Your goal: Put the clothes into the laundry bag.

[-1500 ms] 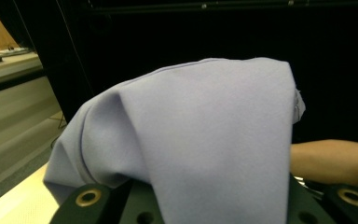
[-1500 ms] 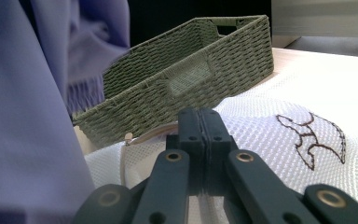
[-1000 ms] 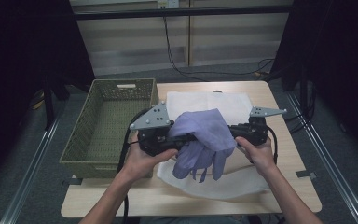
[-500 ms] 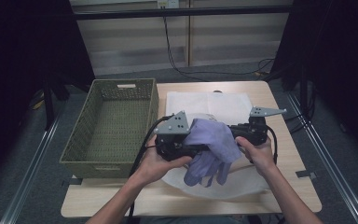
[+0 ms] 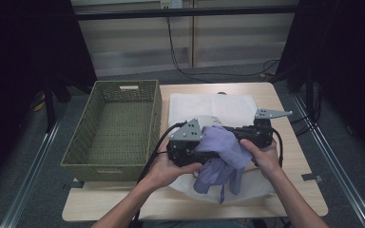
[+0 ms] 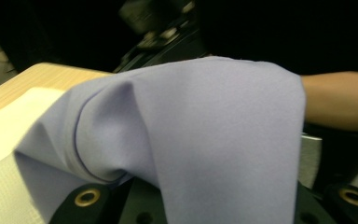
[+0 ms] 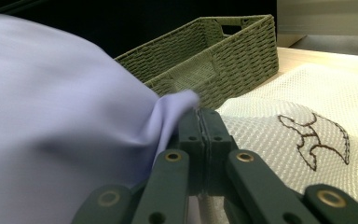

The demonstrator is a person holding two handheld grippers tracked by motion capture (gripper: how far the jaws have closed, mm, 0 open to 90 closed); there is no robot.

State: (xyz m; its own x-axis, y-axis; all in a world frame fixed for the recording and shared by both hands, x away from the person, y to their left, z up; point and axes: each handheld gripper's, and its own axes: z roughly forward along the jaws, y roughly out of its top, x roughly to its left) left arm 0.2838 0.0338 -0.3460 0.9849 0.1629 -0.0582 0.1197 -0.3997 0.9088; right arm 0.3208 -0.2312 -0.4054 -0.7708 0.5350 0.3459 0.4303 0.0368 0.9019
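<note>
Left tongs (image 5: 204, 151) brought in close against right tongs (image 5: 240, 135), folding lilac garment (image 5: 221, 156) between; right clamped on cloth, left's grip hidden.

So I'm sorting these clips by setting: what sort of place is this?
Probably a lab or recording studio, not a home: a lone wooden table ringed by black curtains, with cables across the bare floor.

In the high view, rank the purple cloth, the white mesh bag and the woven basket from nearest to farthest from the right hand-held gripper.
From the right hand-held gripper:
1. Purple cloth, pinched in its jaws, draped between both grippers.
2. White mesh bag, lying flat directly beneath.
3. Woven basket, at the table's left side.
</note>
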